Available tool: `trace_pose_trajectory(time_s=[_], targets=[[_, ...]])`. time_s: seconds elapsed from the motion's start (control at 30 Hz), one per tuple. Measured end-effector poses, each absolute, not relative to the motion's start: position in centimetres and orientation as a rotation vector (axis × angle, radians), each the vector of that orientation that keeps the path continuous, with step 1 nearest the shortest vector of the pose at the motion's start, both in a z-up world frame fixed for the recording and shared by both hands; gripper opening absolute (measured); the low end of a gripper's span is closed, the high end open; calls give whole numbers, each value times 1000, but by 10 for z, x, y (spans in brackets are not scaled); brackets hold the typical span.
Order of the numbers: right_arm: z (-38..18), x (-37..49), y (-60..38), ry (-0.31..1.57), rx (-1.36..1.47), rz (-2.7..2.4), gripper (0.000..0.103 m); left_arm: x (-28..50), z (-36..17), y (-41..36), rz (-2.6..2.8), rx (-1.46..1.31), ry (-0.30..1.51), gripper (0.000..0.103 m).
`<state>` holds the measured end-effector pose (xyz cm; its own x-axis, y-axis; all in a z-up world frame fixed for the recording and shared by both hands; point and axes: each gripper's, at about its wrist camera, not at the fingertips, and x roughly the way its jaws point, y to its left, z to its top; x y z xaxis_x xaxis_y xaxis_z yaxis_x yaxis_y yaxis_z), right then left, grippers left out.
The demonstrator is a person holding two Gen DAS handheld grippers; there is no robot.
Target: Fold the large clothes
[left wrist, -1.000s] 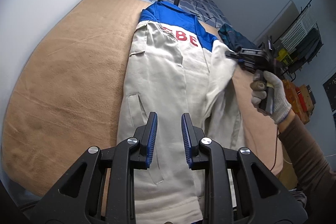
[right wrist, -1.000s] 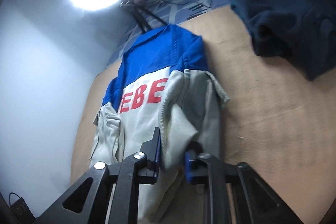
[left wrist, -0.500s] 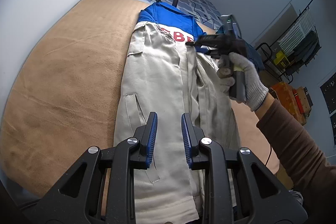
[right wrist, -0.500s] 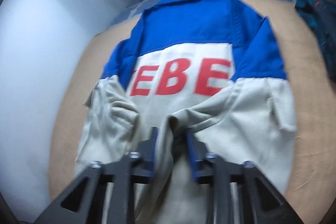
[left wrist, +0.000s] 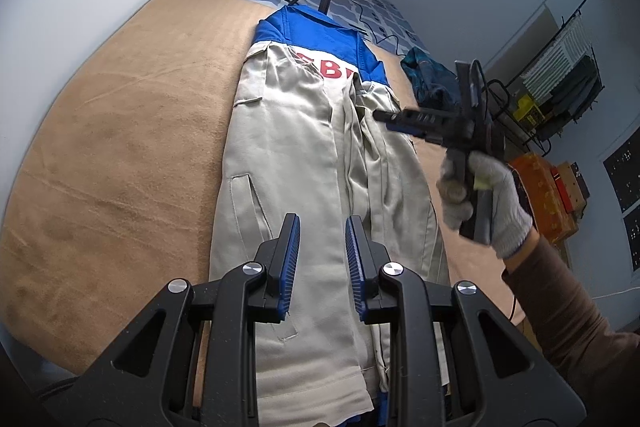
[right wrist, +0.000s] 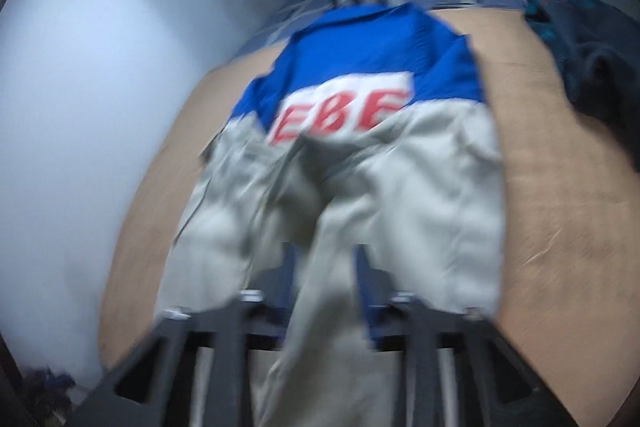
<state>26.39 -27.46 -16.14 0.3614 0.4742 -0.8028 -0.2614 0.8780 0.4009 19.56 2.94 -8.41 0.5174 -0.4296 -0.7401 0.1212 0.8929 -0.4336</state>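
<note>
The jacket [left wrist: 304,163] lies lengthwise on the tan blanket [left wrist: 120,147], its hem cut off behind the left gripper [left wrist: 322,259] (jaws narrow, empty), while the blurred right gripper [right wrist: 324,291] is opening with a fold loosely between its jaws.

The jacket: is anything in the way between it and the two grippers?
No. The jacket lies bare under the left gripper, whose pads grip nothing. The right gripper is opening just above its cloth, with nothing else between.
</note>
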Motion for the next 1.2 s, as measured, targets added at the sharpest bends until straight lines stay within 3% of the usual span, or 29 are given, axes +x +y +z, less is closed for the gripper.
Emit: trace_pose_trajectory(time_s=[0.03, 0.07, 0.1, 0.17, 0.2, 0.33, 0.43, 0.47, 0.63, 0.9, 1.0, 1.07, 1.2], targets=[[-162, 258, -264, 1102, 163, 473, 48, 196, -84, 30, -339, -351, 976, 23], [-166, 254, -252, 1114, 71, 449, 36, 195, -84, 29, -340, -349, 976, 23], [-171, 253, -241, 1137, -20, 413, 15, 195, -84, 29, -342, -347, 975, 23], [-184, 252, -230, 1176, -107, 378, 2, 193, -83, 28, -345, -343, 972, 23], [-186, 251, -229, 1184, -93, 388, 1, 193, -82, 28, -346, -343, 970, 23], [-168, 255, -251, 1127, 219, 524, 1, 191, -82, 30, -344, -342, 966, 23], [-188, 266, -252, 1217, 276, 539, 24, 191, -84, 32, -339, -353, 977, 23], [-190, 267, -254, 1232, 287, 536, 25, 189, -83, 33, -339, -356, 977, 23], [-151, 242, -298, 1044, 372, 488, 21, 185, -80, 38, -331, -342, 958, 23], [-184, 185, -262, 1142, 138, 501, 12, 179, -79, 35, -340, -322, 952, 23], [-192, 166, -225, 1110, -36, 510, 11, 178, -81, 35, -335, -310, 950, 23], [-181, 164, -236, 1122, 48, 542, 11, 177, -83, 37, -326, -304, 953, 23], [-147, 149, -285, 1002, 165, 476, 21, 175, -87, 45, -325, -316, 961, 23]])
